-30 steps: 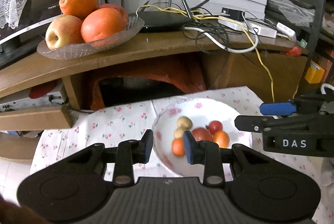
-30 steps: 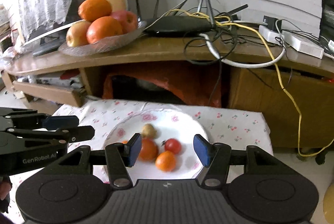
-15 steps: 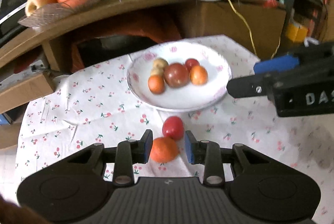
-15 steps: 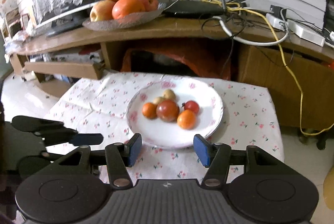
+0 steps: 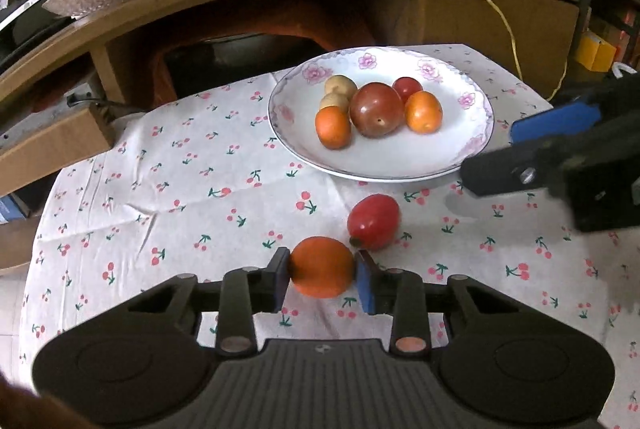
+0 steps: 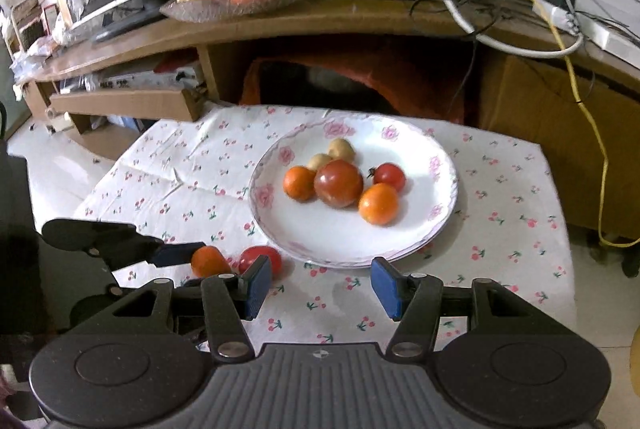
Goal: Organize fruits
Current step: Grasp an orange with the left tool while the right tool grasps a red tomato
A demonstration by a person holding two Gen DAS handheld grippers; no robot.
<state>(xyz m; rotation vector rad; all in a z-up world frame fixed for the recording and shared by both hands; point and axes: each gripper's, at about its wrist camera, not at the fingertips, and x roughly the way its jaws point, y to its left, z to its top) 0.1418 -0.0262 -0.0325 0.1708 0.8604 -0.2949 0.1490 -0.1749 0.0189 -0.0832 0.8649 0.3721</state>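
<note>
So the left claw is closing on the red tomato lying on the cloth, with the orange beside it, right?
Not quite. In the left wrist view the left claw is closing on the orange; the red tomato lies beside it on the cloth.

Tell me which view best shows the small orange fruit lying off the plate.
The left wrist view: the orange fruit sits large and centred between the left gripper pads. In the right wrist view it appears small, partly hidden behind the right gripper's finger.
</note>
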